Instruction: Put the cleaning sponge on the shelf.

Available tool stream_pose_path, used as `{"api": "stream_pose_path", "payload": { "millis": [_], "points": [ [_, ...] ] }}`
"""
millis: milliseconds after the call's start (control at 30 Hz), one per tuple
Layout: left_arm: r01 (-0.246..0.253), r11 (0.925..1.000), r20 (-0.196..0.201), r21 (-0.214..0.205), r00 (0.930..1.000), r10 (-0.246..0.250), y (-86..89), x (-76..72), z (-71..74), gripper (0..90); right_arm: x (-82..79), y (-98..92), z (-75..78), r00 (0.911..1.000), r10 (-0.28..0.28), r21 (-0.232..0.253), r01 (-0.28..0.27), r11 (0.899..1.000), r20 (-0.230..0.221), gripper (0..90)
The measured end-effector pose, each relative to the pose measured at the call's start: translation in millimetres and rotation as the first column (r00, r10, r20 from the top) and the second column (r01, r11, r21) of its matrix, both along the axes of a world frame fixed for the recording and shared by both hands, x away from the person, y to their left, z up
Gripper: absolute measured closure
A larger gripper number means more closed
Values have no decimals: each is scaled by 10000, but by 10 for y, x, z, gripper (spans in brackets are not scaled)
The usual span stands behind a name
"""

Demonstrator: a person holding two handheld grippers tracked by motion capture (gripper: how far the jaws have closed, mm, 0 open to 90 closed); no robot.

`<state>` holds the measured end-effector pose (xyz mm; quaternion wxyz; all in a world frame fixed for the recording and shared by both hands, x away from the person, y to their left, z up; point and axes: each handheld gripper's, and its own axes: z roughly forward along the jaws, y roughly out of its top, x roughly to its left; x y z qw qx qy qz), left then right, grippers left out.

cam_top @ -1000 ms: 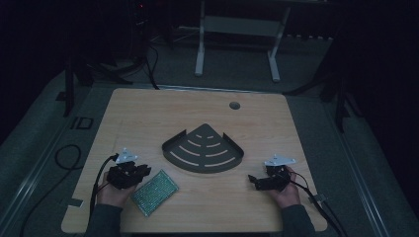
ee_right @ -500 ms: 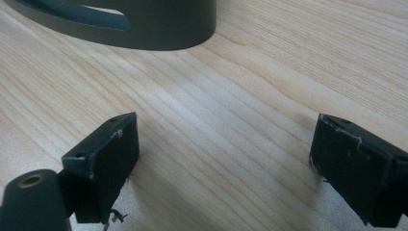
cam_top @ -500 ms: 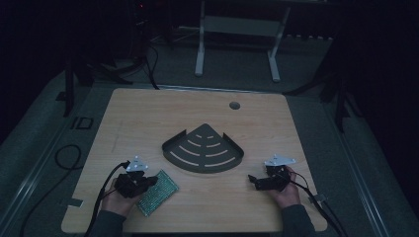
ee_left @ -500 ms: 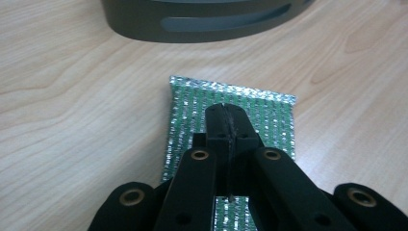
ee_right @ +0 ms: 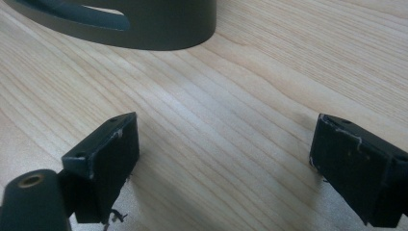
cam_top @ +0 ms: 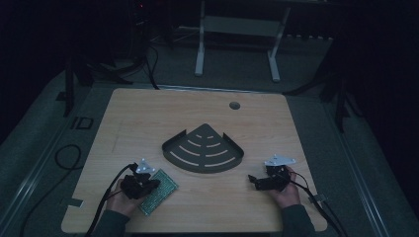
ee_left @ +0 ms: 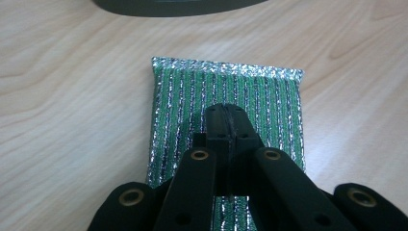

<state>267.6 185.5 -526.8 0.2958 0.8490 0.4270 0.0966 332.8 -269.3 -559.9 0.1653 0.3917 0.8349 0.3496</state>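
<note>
On the tabletop's [cam_top: 148, 113] near left edge, the left gripper's [ee_left: 226, 113] fingers are pressed together over the flat green sponge [ee_left: 192, 91], gripping nothing: they may only push it. The right gripper's [ee_right: 223, 159] fingers stand apart.

Left gripper [cam_top: 148, 183] sits low over the table's [cam_top: 148, 123] near edge, jaws just pressed together, nothing between them. Right gripper [cam_top: 257, 180] rests near that same edge, jaws spread wide apart.
</note>
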Motion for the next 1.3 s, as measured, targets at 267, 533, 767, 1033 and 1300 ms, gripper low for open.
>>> {"api": "stream_pose_path", "payload": {
  "millis": [267, 533, 767, 1033, 1300],
  "points": [
    [30, 9998, -37, 199, 10000, -29, 152, 187, 11, 900, 0, 0, 0, 10000, 0, -4, 0, 10000, 1, 97],
    [210, 9984, -248, 523, 9995, -197, 340, 412, 42, 900, 0, -1, 0, 10000, 2, -14, -2, 10000, 2, 97],
    [-133, 9991, -473, 403, 9988, 152, 524, 398, 152, 815, -1, 0, 0, 10000, -6, -2, 6, 10000, -5, 97],
    [-503, 9962, -812, 709, 9951, 560, 707, 410, 174, 745, 0, 0, 0, 10000, -4, -5, 4, 10000, 1, 97],
    [-444, 9942, -1054, 976, 9929, 547, 616, 501, 129, 740, 0, 0, 1, 10000, 3, -16, -3, 10000, -4, 97]
  ]
}}
